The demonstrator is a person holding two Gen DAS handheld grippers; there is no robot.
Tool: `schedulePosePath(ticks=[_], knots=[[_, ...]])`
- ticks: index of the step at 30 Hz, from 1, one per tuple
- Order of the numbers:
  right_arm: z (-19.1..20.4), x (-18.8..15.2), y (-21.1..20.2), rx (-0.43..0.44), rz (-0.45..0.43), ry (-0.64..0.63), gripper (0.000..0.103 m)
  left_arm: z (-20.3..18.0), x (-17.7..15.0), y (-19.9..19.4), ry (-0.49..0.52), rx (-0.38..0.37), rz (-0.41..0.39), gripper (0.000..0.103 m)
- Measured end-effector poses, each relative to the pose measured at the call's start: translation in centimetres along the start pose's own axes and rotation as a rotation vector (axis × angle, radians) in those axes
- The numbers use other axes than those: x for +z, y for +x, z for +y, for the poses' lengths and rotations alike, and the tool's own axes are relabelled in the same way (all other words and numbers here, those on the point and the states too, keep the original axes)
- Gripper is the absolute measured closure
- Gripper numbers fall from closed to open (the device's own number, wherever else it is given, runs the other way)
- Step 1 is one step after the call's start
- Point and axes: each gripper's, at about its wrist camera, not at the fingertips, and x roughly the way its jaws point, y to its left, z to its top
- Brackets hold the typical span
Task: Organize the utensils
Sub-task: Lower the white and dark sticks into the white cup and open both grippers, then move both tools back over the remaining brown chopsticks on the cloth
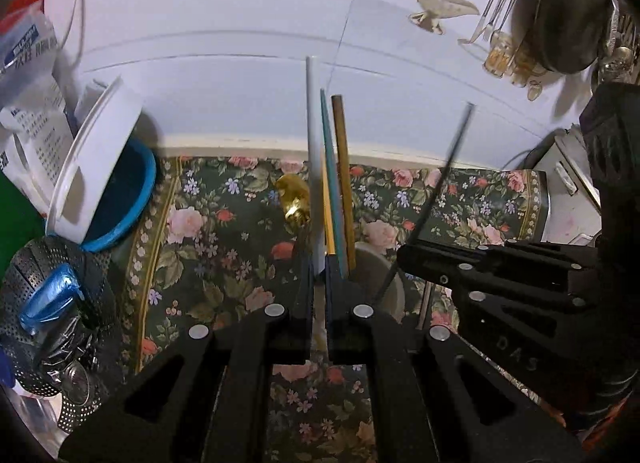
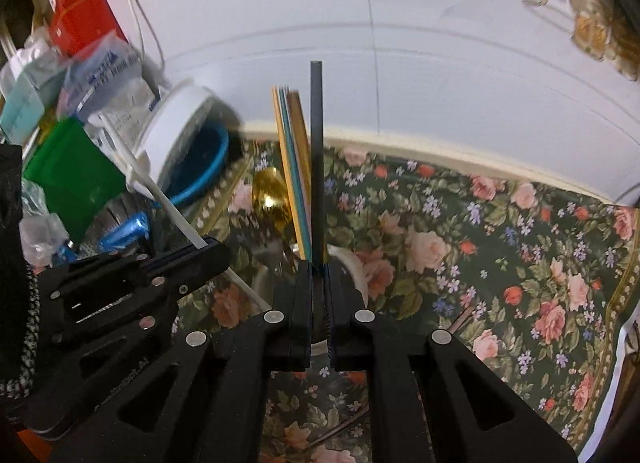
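Left gripper (image 1: 319, 263) is clamping the white chopstick (image 1: 313, 143) at frame centre; right gripper (image 2: 319, 263) is pinching the black chopstick (image 2: 316, 163). Several sticks are already standing in the cup (image 1: 372, 259) below; these two remain.

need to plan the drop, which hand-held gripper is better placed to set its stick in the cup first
Probably the right hand-held gripper. Its dark stick stands upright directly over the pale cup that holds the coloured sticks. The left hand-held gripper pinches a white stick beside that cup, slightly off its mouth.
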Motion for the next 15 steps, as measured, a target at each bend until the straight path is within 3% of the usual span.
schedulePosePath(ticks=[11,13,15], knots=[[-0.1,0.0,0.3,0.030,0.043,0.040,0.097,0.4,0.1,-1.0,0.003,0.010,-0.003,0.100],[-0.1,-0.1,-0.5,0.022,0.024,0.041,0.095,0.3,0.3,-1.5,0.008,0.013,-0.013,0.099],[0.0,-0.2,-1.5,0.004,-0.003,0.035,0.085,0.2,0.5,-2.3,0.013,0.016,-0.025,0.099]])
